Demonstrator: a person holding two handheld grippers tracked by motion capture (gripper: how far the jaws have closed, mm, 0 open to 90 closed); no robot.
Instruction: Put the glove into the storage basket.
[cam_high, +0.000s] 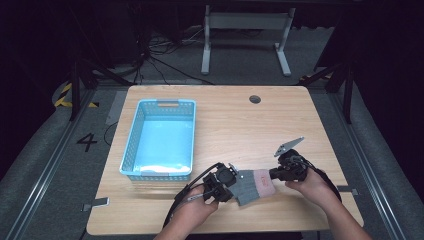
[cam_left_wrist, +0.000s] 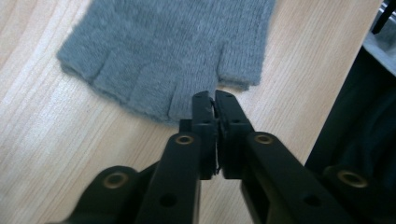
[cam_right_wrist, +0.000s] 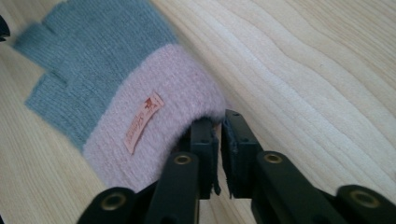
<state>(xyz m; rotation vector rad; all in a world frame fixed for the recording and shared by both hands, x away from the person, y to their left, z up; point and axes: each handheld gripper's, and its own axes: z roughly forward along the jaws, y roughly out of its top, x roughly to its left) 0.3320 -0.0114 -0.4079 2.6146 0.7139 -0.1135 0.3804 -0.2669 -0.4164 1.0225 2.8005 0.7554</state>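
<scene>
- Wooden table (cam_high: 300, 115): your work surface.
- Blue basket (cam_high: 131, 142): on its left half.
- Fingerless glove (cam_high: 252, 186): flat near the front edge, between your grippers.
- Left gripper (cam_left_wrist: 214, 100): jaws together at the glove's grey finger end.
- Right gripper (cam_right_wrist: 218, 122): jaws nearly together at the pink cuff (cam_right_wrist: 154, 126); grip unclear.

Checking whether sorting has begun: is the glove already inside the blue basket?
No, the glove lies on the table between the two grippers, outside the blue basket.
</scene>
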